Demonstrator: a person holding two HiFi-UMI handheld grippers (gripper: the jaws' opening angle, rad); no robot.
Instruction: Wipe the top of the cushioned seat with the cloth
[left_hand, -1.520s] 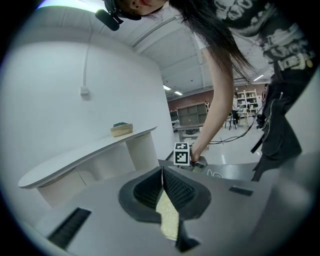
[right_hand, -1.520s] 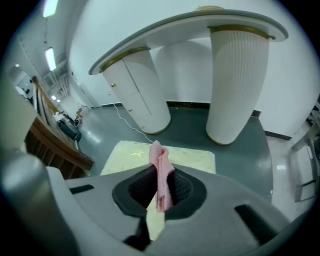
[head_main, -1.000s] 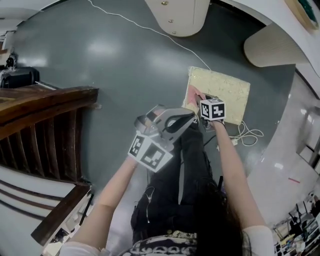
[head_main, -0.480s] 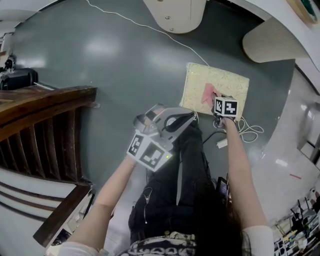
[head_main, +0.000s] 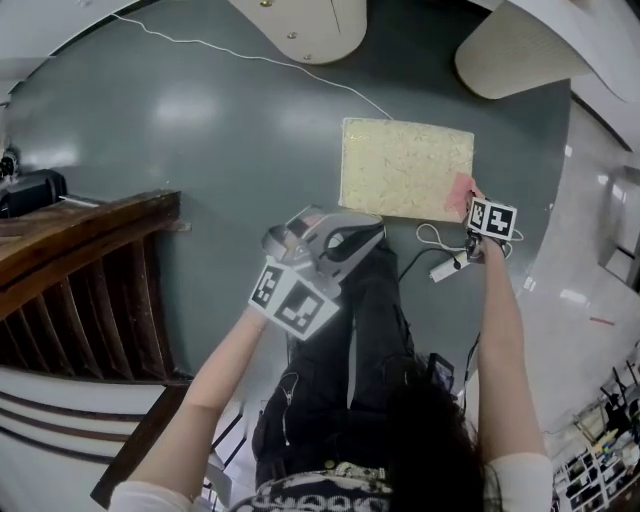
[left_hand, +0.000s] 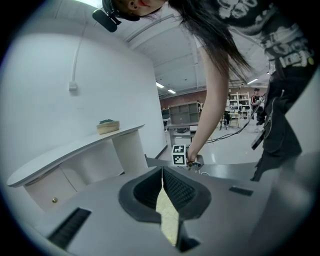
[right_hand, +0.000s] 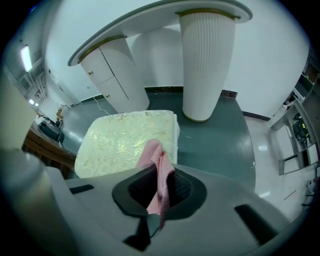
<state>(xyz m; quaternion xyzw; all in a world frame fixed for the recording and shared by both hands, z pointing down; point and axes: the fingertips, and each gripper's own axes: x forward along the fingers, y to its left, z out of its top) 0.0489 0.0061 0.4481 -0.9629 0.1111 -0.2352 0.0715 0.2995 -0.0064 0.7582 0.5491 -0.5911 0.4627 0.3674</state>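
The cushioned seat (head_main: 405, 168) is a pale yellow, patterned square pad low on the grey-green floor. My right gripper (head_main: 474, 203) is at its near right corner, shut on a pink cloth (head_main: 462, 192) that rests on the seat's edge. In the right gripper view the cloth (right_hand: 159, 167) hangs pinched between the jaws of that gripper (right_hand: 160, 187), with the seat (right_hand: 125, 142) just beyond. My left gripper (head_main: 335, 238) hovers off the seat's near left side, shut with nothing in it. In the left gripper view, only a thin slit shows between the jaws of the left gripper (left_hand: 162, 192).
A white cable (head_main: 250, 55) runs across the floor to the seat, and a plug block (head_main: 445, 266) with coiled cord lies near my right hand. White ribbed columns (right_hand: 205, 65) and a cabinet (right_hand: 117, 70) stand behind the seat. Dark wooden railing (head_main: 80, 260) is at left.
My right gripper has dragged the pink cloth rightward across the seat, from its left part to its near right corner. The left gripper has stayed put.
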